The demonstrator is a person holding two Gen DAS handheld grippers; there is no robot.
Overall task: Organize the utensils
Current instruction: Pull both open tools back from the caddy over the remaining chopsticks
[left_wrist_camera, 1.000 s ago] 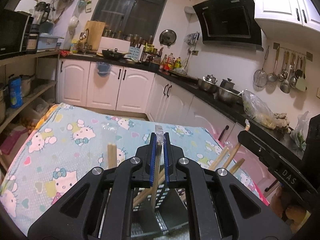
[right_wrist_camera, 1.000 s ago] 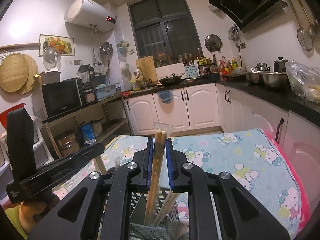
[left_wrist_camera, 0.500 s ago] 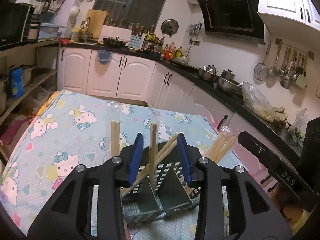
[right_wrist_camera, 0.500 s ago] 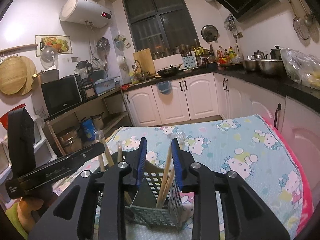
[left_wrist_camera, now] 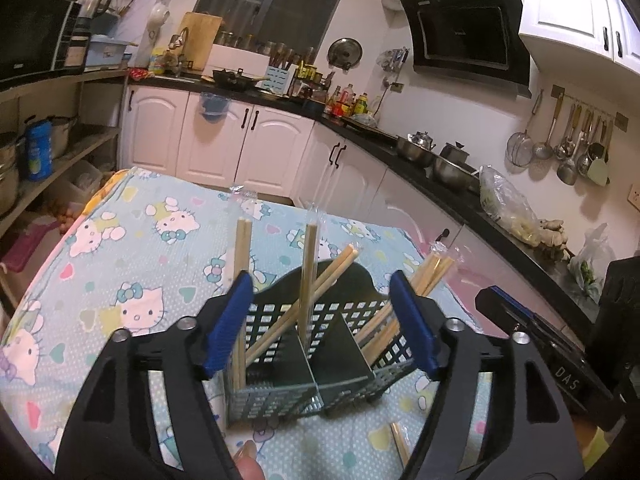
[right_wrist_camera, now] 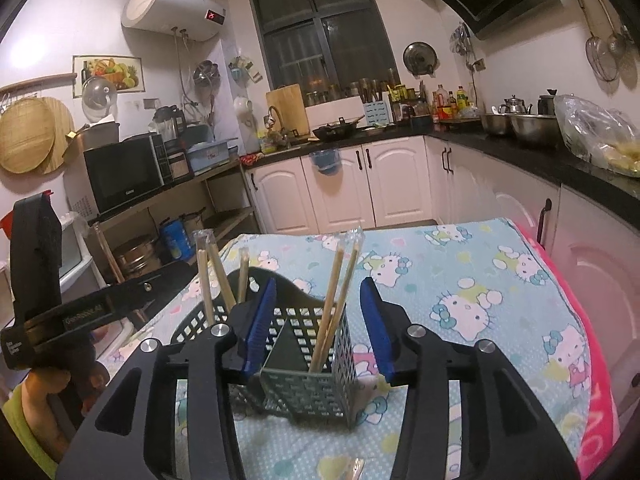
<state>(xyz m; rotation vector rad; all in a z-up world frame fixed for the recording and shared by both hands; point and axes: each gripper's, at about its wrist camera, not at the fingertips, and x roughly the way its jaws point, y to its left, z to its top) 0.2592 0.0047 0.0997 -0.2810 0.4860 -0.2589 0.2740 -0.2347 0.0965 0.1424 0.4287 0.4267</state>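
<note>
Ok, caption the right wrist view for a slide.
Right hand-held gripper opening behind a perforated utensil caddy holding wrapped chopsticks on a cartoon-print tablecloth.

Upright wooden chopsticks (left_wrist_camera: 308, 276) fill the dark perforated plastic utensil caddy (left_wrist_camera: 320, 376), blocking entry from above. Cartoon-cat print tablecloth (left_wrist_camera: 120, 264) is bare left & beyond the caddy. One wrapped chopstick pair (left_wrist_camera: 400, 442) lies flat near its front.

Both wrist cameras sit close over the slotted holder (left_wrist_camera: 320, 344) (right_wrist_camera: 312, 360), looking slightly down across the desk (left_wrist_camera: 132, 256) (right_wrist_camera: 480, 280) toward the far cabinets they share.
</note>
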